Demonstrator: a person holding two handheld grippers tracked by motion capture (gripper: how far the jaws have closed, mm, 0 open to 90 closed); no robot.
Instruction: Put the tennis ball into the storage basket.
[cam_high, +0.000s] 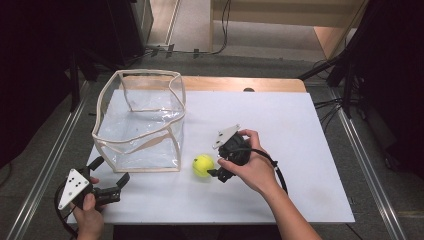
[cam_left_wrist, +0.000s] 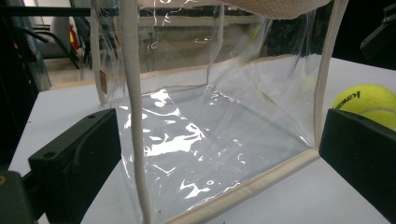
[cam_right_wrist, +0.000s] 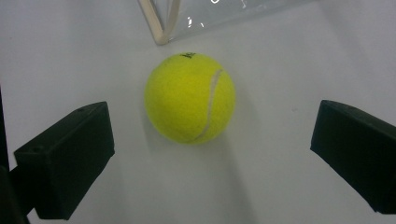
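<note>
A yellow-green tennis ball (cam_high: 203, 165) lies on the white tabletop (cam_high: 300, 150), just right of a clear plastic bag with beige trim (cam_high: 140, 120). My right gripper (cam_high: 218, 167) is open and points at the ball from the right. In the right gripper view the ball (cam_right_wrist: 190, 98) sits between and slightly beyond the two spread jaws, touching neither, with a bag corner (cam_right_wrist: 161, 28) behind it. My left gripper (cam_high: 111, 172) is open near the table's front left and faces the bag's near side. In the left gripper view the bag (cam_left_wrist: 196, 126) stands close ahead, with the ball (cam_left_wrist: 369, 105) at the right.
The bag stands open-topped and holds nothing. A strip of wooden table (cam_high: 240, 84) shows behind the white surface. Metal rails (cam_high: 367, 165) run along both sides of the table, and dark equipment and cables (cam_high: 335, 107) lie beyond them.
</note>
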